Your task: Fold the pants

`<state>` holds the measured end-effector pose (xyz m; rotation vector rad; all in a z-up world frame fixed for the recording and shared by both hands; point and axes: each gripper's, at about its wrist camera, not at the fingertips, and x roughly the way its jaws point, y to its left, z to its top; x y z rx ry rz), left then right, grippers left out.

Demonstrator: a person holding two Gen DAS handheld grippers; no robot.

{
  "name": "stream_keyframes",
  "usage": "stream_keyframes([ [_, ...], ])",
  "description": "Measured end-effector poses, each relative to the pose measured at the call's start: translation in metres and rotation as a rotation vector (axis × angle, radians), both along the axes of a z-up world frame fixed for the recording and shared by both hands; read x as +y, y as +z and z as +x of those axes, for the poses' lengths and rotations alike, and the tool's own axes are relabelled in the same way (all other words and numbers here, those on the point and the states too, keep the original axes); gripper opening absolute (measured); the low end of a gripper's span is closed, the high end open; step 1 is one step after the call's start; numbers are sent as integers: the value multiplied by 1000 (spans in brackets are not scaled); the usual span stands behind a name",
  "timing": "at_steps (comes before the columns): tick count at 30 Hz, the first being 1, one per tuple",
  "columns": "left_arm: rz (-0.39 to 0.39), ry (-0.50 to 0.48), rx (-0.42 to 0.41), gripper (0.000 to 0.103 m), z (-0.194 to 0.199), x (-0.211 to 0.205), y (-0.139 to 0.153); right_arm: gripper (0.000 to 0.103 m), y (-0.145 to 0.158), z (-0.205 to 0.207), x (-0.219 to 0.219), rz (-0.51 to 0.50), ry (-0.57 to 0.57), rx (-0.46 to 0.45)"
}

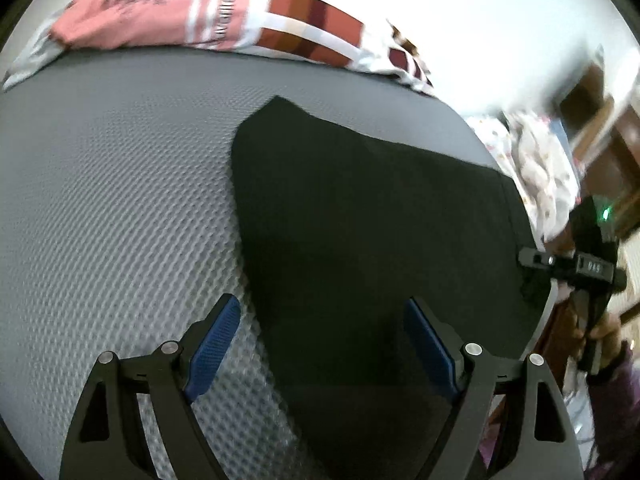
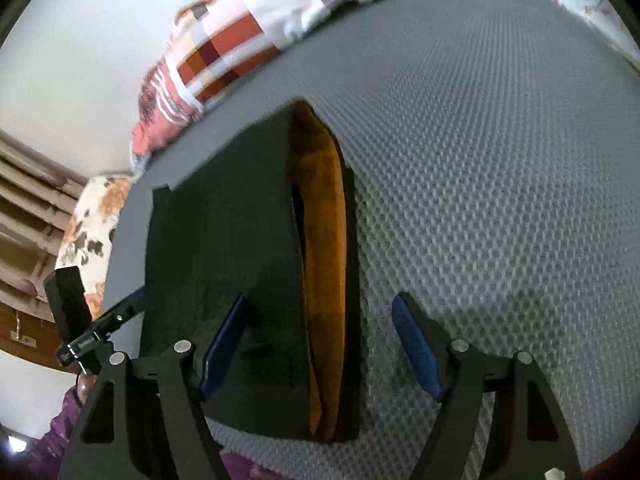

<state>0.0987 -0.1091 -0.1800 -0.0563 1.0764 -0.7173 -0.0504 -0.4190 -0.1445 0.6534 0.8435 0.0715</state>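
Grey mattress [image 1: 120, 200] – folded black pants [image 1: 360, 220] below both grippers' jaws, spread wide, gripping nothing.

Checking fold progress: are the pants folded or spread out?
Folded. The pants lie as a compact block on the mattress, layers stacked, orange lining showing between them.

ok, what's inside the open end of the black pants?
The black pants lie on the grey mat. Their open end gapes in the right wrist view, showing an orange-brown lining. Deeper inside is hidden by the dark fabric.
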Motion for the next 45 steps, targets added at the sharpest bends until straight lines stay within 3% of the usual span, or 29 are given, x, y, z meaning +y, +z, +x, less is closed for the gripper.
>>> stream_keyframes([
  [2, 5, -61, -2, 84, 2, -10, 0, 72, -1, 2, 2, -2, 12, -5],
  [4, 19, -80, -20, 83, 4, -15, 0, 61, -1, 7, 6, 4, 47, -11],
  [5, 30, -78, -36, 77, 4, -17, 0, 59, -1, 10, 11, 5, 61, -11],
  [6, 55, -67, -64, 61, 4, -19, 1, 58, -1, 12, 14, -6, 68, -10],
  [7, 76, -52, -86, 56, 5, -19, 0, 55, -1, 13, 16, -23, 75, -11],
  [8, 65, -41, -86, 51, 7, -17, 0, 46, 0, 14, 17, -22, 77, -10],
  [9, 43, -29, -75, 46, 10, -14, 0, 43, -1, 15, 15, -10, 76, -5],
  [12, 17, -9, -66, 39, 11, -7, 0, 39, -3, 15, 15, 13, 73, -15],
  [17, 69, -3, -124, 31, 3, -8, 7, 36, -6, 10, 16, 51, 47, -26],
  [33, 160, -7, -192, 30, 0, -12, 10, 34, -7, 14, 33, 62, 24, -23],
  [45, 178, -3, -202, 33, 0, -13, 9, 36, -9, 15, 32, 67, 16, -21],
])
